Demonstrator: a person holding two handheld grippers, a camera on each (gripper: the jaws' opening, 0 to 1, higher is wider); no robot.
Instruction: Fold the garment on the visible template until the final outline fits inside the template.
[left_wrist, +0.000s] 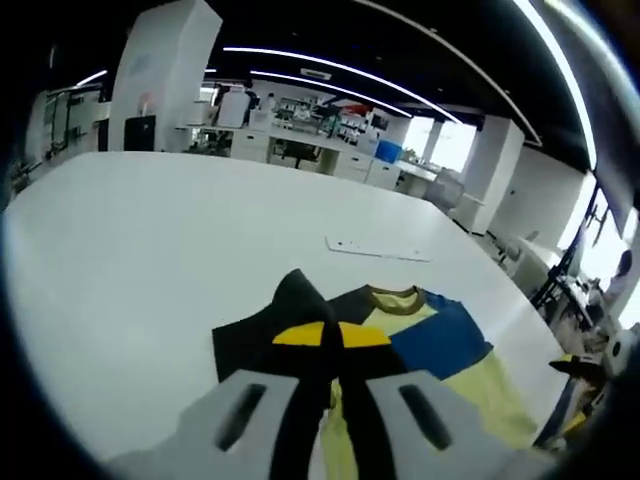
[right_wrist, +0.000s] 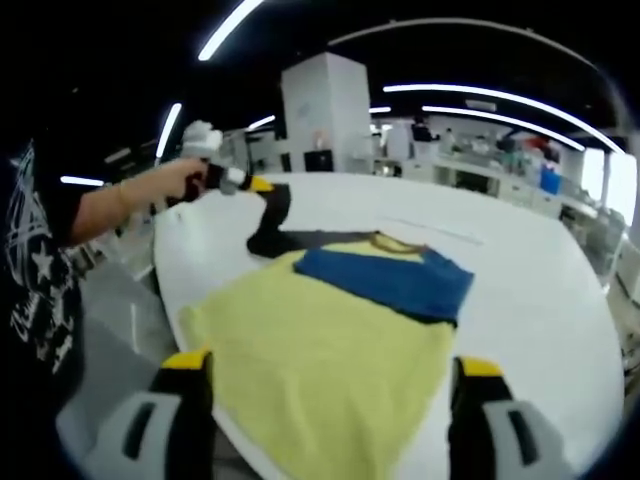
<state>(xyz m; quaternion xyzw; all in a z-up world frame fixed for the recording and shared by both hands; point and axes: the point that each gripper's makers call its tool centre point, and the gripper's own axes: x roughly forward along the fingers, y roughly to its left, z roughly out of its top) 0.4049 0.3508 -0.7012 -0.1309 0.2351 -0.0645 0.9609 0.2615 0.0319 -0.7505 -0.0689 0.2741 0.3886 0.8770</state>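
The left gripper (left_wrist: 330, 400) fingers pinch the shirt's (right_wrist: 340, 330) black sleeve (left_wrist: 300, 310), lifting it. The right gripper (right_wrist: 325, 400) fingers stand open over the shirt's near hem on the tabletop (right_wrist: 540, 300).

1. The garment (right_wrist: 330, 340) lies flat on the table (right_wrist: 540, 290), near its edge.
2. In the right gripper view, the left gripper (right_wrist: 262, 192) lifts one sleeve (right_wrist: 272, 215) at the garment's far left corner.
3. A thin strip (left_wrist: 378, 249), perhaps the template's edge, lies on the table beyond the collar (left_wrist: 395, 297).
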